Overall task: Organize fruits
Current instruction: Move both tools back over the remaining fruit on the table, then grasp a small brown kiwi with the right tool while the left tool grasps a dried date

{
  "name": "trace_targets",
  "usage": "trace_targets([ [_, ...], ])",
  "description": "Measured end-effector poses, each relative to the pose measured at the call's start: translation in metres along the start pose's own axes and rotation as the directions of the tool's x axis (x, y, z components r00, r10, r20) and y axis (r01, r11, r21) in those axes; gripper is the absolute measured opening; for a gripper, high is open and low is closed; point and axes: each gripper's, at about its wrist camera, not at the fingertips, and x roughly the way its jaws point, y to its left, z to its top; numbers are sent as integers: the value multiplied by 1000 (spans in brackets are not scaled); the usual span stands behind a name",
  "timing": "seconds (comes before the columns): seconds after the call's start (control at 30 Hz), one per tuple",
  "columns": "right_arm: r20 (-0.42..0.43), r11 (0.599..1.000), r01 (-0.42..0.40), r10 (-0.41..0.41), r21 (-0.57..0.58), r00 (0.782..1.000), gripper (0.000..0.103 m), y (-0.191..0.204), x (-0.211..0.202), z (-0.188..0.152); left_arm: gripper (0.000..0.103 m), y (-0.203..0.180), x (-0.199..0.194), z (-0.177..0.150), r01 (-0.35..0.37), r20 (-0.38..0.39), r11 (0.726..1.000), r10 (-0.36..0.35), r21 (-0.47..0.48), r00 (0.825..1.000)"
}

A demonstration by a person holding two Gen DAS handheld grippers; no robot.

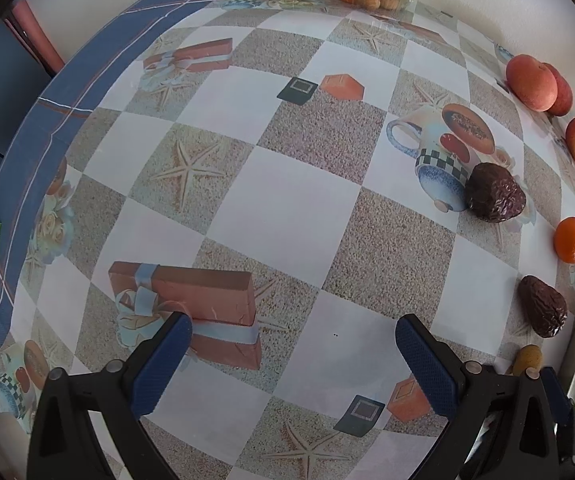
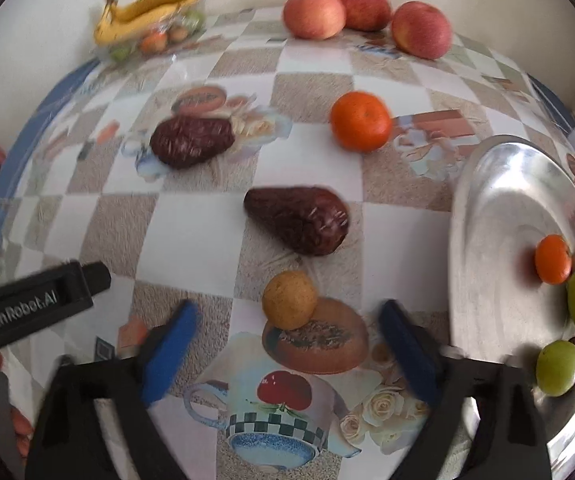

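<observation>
Fruits were spread on the table (image 2: 191,216).
Both the left gripper (image 1: 293,334) and right gripper (image 2: 289,320) were held wide apart, empty.

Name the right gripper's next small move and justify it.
Probably ease the right gripper forward and shut it on the small tan fruit: its jaws are open and empty, that fruit lies just ahead between them, and the metal tray already holding fruit sits right beside it.
</observation>
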Motion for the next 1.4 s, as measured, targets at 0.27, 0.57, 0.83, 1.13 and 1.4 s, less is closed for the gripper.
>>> trace_targets([
  [0.27, 2, 993, -90, 90, 75, 996, 37, -17, -8, 4, 103, -2, -5, 1, 10, 10, 1000, -10, -3, 1000],
  [0.57, -7, 989, -130, 130, 68, 991, 27, -19, -10, 5, 103, -14, -12, 0, 15, 12, 1000, -15, 9, 1000],
  [0.83, 75, 980, -174, 167, 100, 983, 26, -29, -38, 14, 103, -31, -29, 1, 103, 31, 994, -104, 19, 994],
  [1.13, 184, 978, -120, 88, 171, 979, 26, -65, -70, 23, 102, -67, -54, -8, 174, 109, 981, -183, 82, 977],
  [1.4, 200, 973, -12, -36, 232, 979, 26, -104, -79, 22, 91, -110, -49, -15, 289, 90, 933, -313, 214, 945],
])
